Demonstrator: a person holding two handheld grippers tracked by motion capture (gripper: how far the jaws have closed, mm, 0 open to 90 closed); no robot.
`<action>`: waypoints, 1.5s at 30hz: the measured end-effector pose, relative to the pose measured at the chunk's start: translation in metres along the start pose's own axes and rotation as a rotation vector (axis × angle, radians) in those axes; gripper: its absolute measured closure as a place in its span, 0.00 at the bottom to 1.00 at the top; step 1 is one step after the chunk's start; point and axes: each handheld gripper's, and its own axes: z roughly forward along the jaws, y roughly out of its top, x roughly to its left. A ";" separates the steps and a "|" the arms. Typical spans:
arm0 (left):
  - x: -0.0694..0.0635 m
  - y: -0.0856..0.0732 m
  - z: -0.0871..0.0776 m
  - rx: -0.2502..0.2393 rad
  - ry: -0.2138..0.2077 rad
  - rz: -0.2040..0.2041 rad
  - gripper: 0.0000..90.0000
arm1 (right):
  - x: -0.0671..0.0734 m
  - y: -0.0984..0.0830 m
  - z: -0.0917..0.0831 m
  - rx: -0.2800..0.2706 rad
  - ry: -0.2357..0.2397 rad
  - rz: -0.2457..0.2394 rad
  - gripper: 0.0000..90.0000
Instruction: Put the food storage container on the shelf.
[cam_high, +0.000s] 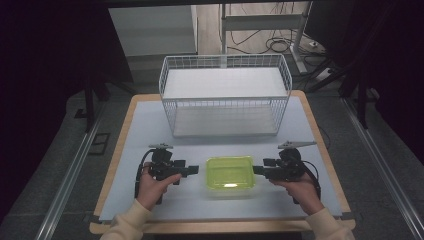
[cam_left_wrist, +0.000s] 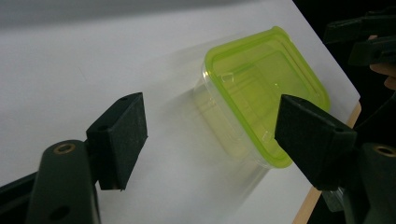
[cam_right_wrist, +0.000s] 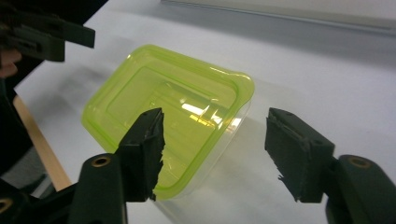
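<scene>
Two spread-fingered grippers, left (cam_high: 192, 170) and right (cam_high: 259, 171), flanking one green-lidded container (cam_high: 230, 175); one wire basket (cam_high: 225, 95) beyond.

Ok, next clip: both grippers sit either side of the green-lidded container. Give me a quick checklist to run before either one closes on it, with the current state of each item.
1. Left gripper open: ok, jaws stand wide apart in the left gripper view.
2. Right gripper open: ok, jaws apart in the right gripper view.
3. Container free of both grippers: ok, a gap shows on each side in the high view.
4. Green lid seated on the container: ok at the edges that show; the rest cannot tell.
5. Container contents: cannot tell; nothing is plainly visible through the lid.
6. Wire basket open on top with nothing in it: ok.
</scene>
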 end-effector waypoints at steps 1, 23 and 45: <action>0.000 0.000 0.001 0.002 -0.003 -0.002 0.28 | -0.001 0.000 0.001 0.002 0.004 0.009 0.39; -0.008 0.001 0.030 0.055 -0.015 0.006 0.31 | -0.014 -0.005 0.024 0.072 0.053 0.120 0.45; -0.010 -0.004 0.050 0.098 -0.081 -0.017 0.72 | -0.022 -0.012 0.039 0.114 0.152 0.187 0.77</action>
